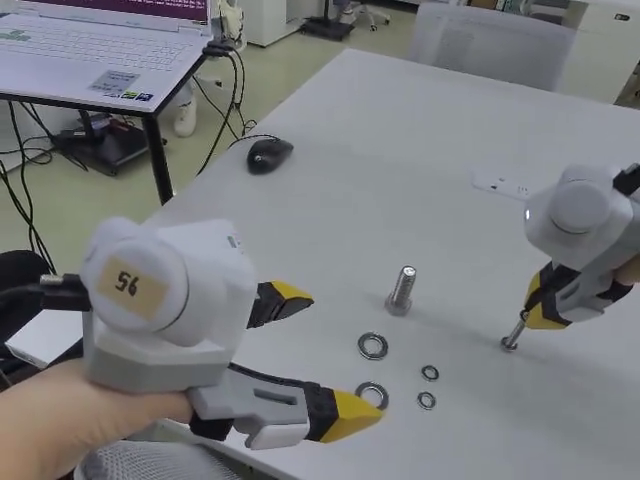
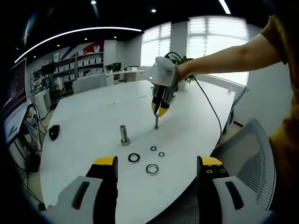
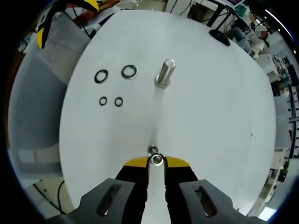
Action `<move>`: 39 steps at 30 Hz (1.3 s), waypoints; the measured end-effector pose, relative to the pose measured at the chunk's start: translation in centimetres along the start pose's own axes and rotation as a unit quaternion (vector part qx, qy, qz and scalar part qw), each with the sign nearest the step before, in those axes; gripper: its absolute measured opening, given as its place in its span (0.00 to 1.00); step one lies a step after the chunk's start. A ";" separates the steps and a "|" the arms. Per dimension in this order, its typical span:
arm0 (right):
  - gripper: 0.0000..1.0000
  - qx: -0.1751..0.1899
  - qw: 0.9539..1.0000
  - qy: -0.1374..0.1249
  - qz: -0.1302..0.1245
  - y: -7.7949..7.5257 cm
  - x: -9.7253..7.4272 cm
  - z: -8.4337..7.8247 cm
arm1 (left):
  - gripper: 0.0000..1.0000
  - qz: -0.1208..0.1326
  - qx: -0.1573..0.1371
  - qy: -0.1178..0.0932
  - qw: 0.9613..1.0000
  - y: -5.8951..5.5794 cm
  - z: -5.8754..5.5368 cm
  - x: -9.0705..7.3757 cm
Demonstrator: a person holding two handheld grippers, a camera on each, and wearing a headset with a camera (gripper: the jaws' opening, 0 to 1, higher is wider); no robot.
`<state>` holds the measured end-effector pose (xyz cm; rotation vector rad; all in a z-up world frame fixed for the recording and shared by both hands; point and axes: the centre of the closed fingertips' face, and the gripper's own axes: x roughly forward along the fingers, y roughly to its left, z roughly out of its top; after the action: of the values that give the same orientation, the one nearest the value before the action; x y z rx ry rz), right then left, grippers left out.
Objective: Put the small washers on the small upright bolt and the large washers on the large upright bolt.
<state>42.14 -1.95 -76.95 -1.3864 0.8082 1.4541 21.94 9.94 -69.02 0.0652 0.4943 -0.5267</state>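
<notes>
L gripper (image 2: 158,162) wide, R gripper (image 3: 156,164) tight on small bolt (image 1: 511,340) — washers (image 1: 361,346) between, mouse (image 1: 269,154) apart

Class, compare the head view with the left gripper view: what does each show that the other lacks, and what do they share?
Head view's extra: the open laptop. Left gripper view's extra: bright windows and ceiling lights. Shared: the large bolt, two large washers, two small washers, the mouse, and the right gripper closed on the small bolt.
</notes>
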 end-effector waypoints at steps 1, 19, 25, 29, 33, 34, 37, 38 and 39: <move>0.12 0.000 1.000 0.000 0.000 0.0 0.2 0.0 | 0.68 -0.001 -0.001 -0.001 1.000 0.0 0.0 0.0; 0.12 0.008 1.000 0.000 0.012 0.5 2.8 -0.5 | 0.67 0.003 -0.004 -0.001 1.000 0.2 -0.1 0.0; 0.13 0.012 1.000 0.001 0.015 0.8 3.7 -0.8 | 0.67 0.004 -0.006 0.000 1.000 0.2 -0.3 -0.1; 0.13 0.011 1.000 -0.002 0.014 0.8 4.0 -0.8 | 0.67 0.004 -0.007 0.002 1.000 0.2 -0.4 -0.1; 0.14 0.015 1.000 -0.005 0.014 0.8 4.1 -0.9 | 0.67 0.004 -0.008 0.003 1.000 0.2 -0.5 -0.1; 0.14 0.015 1.000 -0.007 0.014 0.8 4.1 -0.9 | 0.67 0.004 -0.008 0.003 1.000 0.2 -0.4 0.0; 0.15 0.018 1.000 -0.008 0.013 0.8 4.1 -1.0 | 0.67 0.003 -0.007 0.003 1.000 0.2 -0.4 0.0; 0.15 0.019 1.000 -0.007 0.013 0.8 4.0 -1.1 | 0.67 0.003 -0.007 0.003 1.000 0.2 -0.4 0.0; 0.15 0.020 1.000 -0.009 0.013 0.8 4.0 -1.1 | 0.67 0.003 -0.007 0.004 1.000 0.2 -0.4 0.0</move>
<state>42.11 -2.47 -81.11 -1.3356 0.8422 1.4605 21.86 10.16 -69.38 0.0558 0.5048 -0.5171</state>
